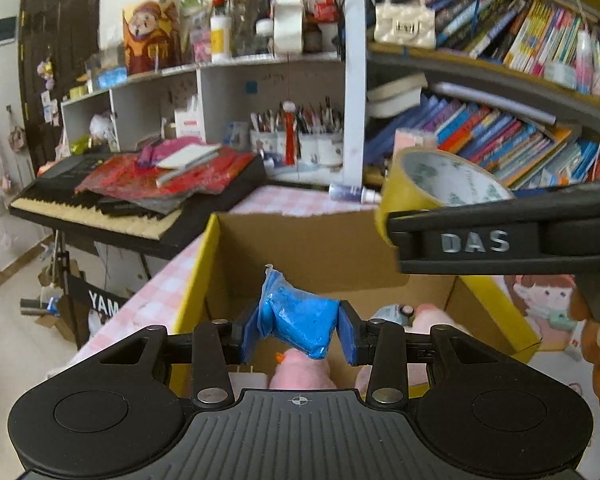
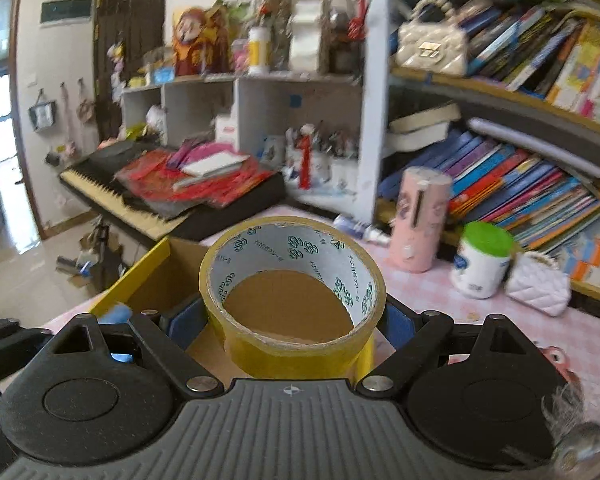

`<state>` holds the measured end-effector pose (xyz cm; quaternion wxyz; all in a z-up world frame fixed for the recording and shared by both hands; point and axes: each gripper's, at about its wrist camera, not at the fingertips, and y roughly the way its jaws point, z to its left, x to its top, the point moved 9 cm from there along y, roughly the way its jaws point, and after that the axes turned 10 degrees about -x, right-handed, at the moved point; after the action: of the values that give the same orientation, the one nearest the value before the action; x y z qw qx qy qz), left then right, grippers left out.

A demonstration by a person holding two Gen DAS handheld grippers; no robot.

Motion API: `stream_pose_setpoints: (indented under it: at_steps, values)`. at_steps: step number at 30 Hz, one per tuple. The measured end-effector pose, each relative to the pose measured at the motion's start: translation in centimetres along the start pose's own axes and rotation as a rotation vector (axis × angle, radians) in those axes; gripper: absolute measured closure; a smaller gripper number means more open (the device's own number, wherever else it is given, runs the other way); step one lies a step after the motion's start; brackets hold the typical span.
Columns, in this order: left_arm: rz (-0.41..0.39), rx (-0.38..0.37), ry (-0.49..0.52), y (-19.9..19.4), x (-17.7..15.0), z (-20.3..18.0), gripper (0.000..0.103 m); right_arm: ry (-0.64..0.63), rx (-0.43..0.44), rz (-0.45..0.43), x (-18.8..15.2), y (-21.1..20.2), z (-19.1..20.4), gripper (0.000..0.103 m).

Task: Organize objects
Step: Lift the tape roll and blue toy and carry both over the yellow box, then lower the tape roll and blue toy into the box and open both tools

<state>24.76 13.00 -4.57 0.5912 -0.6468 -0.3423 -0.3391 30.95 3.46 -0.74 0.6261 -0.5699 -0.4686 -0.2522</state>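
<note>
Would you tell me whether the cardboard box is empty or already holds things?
Not empty: in the left wrist view, pink plush toys lie inside the box.

In the left wrist view, raised silver letters "DAS" stand on the black body of the right gripper (image 1: 384,216), at the right of the frame. At lower left, white letters "YAM" show on a dark panel (image 1: 100,300) below the keyboard (image 1: 100,208); the rest of the word is cut off by the bench edge. The white inner core of the tape roll (image 2: 296,292), at the centre of the right wrist view, carries a repeated green logo and small print too fine to read. Book spines at the right are illegible.
</note>
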Motion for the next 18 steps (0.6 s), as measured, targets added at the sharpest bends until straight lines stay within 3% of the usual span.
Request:
stream_pose_setpoints:
  at_steps: [8,18]
  values:
    - [0.082,0.018,-0.012,2.7,-1.0,0.2,0.065,-0.066,0.063,0.156,-2.1,4.9,1.8,0.014]
    - [0.167,0.023,-0.061,4.7,-2.3,0.5,0.064,-0.130,0.060,0.301,-4.3,8.3,3.1,0.014]
